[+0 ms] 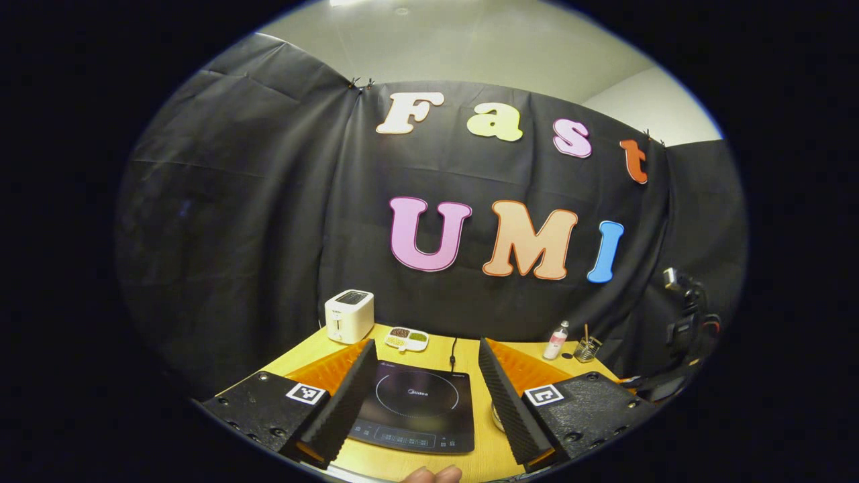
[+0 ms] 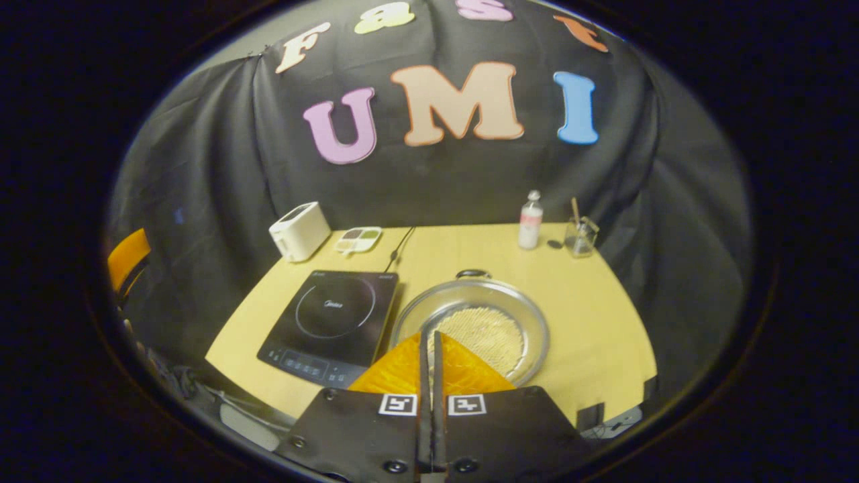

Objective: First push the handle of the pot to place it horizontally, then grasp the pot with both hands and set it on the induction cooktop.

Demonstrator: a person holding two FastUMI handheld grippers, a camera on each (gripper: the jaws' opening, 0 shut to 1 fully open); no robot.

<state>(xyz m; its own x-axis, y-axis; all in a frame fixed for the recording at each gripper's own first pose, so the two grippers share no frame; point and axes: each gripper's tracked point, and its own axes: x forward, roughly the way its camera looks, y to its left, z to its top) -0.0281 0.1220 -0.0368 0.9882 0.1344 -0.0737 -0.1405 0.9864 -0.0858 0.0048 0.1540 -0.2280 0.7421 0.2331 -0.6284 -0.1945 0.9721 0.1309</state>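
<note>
Steel pot (image 2: 470, 322) not yet on induction cooktop (image 2: 332, 322), beside it on worktop (image 2: 604, 315); left gripper (image 1: 421, 376) jaws wide, right gripper (image 2: 430, 349) jaws closed, empty, over near rim.

Yellow table (image 2: 604, 315), induction cooktop (image 2: 332, 325), pot (image 2: 473, 329) beside it, toaster (image 2: 299, 231), divided dish (image 2: 358, 239), bottle (image 2: 530, 223), glass jar (image 2: 580, 236)

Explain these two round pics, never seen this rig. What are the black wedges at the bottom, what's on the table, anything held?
No robot: a person carries handheld tongs, each with a fisheye camera looking along its two fingers. In the left gripper view the left tongs stand open above the induction cooktop. In the right gripper view the right tongs are shut, holding nothing, just over the pot. The yellow table also carries a toaster, a snack dish, a bottle and a glass.
</note>
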